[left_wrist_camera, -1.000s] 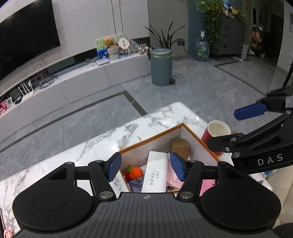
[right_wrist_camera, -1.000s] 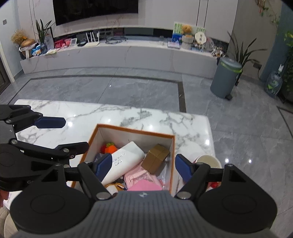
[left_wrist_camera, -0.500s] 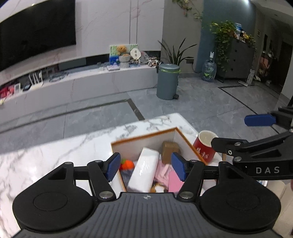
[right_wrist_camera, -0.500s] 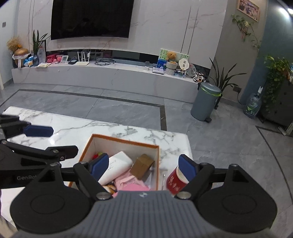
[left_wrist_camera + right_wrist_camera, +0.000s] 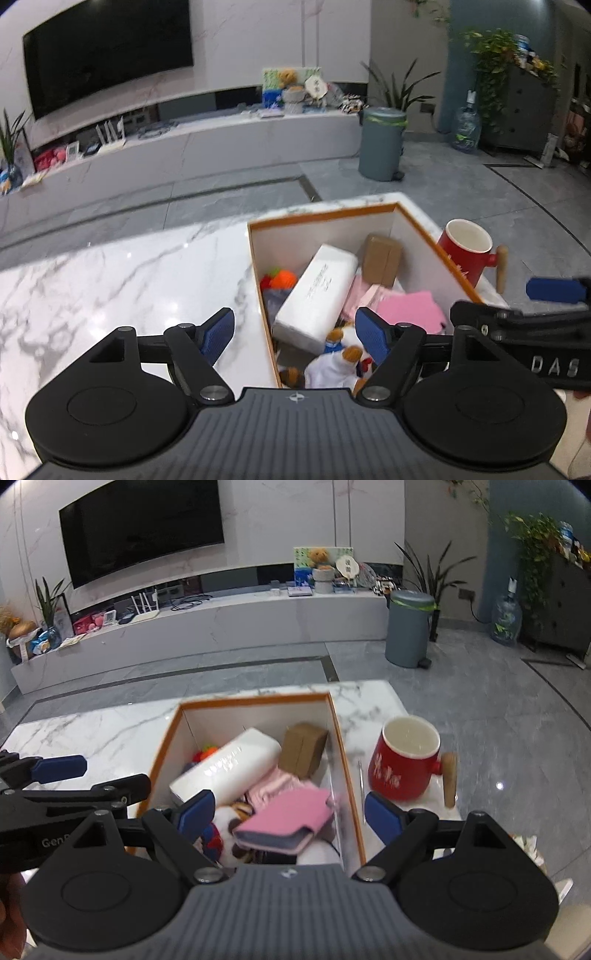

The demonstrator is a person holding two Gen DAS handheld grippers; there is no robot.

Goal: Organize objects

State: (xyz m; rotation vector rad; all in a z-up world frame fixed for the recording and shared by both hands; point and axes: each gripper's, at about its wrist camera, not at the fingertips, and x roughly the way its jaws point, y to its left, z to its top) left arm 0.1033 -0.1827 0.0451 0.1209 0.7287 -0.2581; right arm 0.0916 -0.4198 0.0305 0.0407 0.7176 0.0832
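A white box with an orange rim [image 5: 321, 218] [image 5: 255, 699] stands on the marble table [image 5: 129, 277]. It holds a long white carton [image 5: 317, 291] [image 5: 225, 768], a brown cardboard box [image 5: 382, 258] [image 5: 304, 747], an orange knit toy [image 5: 282, 278], a pink wallet [image 5: 288, 821] and a plush toy [image 5: 332, 358]. A red mug [image 5: 467, 251] [image 5: 402, 768] with a wooden handle stands right of the box. My left gripper [image 5: 295, 334] [image 5: 99, 777] hovers over the box's near-left wall, its jaws opening and gripping nothing. My right gripper [image 5: 290, 814] [image 5: 517, 302] straddles the near-right wall, jaws opening, pads free.
A thin metal stick [image 5: 361, 790] lies on the table between box and mug. Beyond the table's far edge is grey floor with a grey bin [image 5: 382, 144], a long TV console [image 5: 221, 627] and a water bottle [image 5: 506, 620].
Both grippers have sunk toward the box, which now looks larger and nearer. The left jaws have spread much wider; the right jaws have widened a little.
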